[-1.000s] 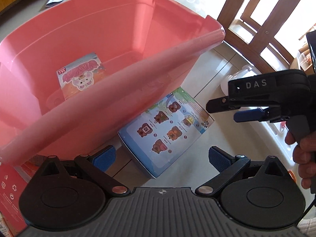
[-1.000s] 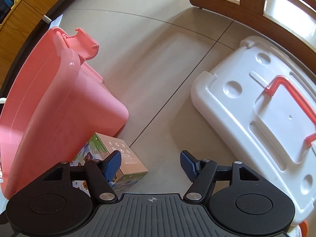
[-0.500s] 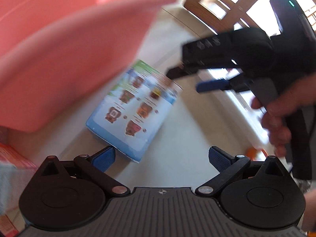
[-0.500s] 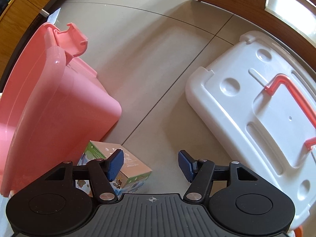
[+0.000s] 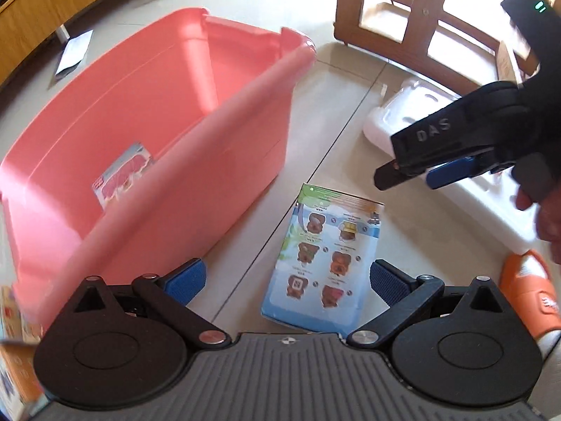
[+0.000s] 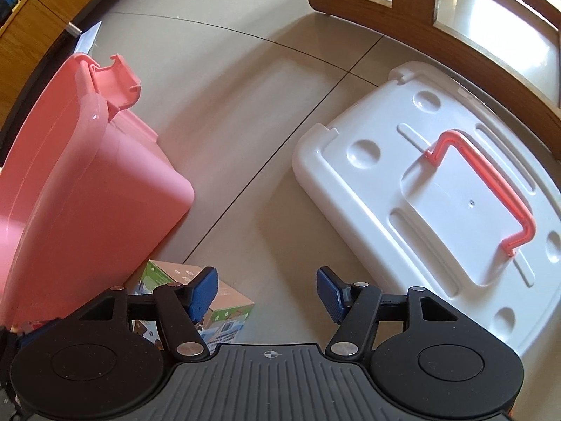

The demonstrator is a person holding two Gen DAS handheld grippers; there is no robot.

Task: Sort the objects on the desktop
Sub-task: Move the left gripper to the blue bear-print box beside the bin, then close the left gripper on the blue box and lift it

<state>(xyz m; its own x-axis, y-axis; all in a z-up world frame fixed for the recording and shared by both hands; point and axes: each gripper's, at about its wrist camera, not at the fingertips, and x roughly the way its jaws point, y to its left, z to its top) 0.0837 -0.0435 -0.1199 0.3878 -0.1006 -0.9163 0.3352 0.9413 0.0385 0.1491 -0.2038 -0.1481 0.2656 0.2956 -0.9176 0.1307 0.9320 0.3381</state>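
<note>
A blue box printed with bear pictures lies flat on the tiled floor beside a pink bin. My left gripper is open just above the box's near end. A pink-and-white packet lies inside the bin. My right gripper is open and empty; it hovers above and right of the box, whose top end shows under its left finger. The right gripper also shows in the left wrist view.
A white bin lid with a pink handle lies on the floor to the right. An orange slipper is at the right. A wooden chair frame stands behind. An orange box sits at the lower left.
My left gripper has swung back and to the right, so the blue box now lies between its fingers. My right gripper has drawn back slightly; both stay open.
</note>
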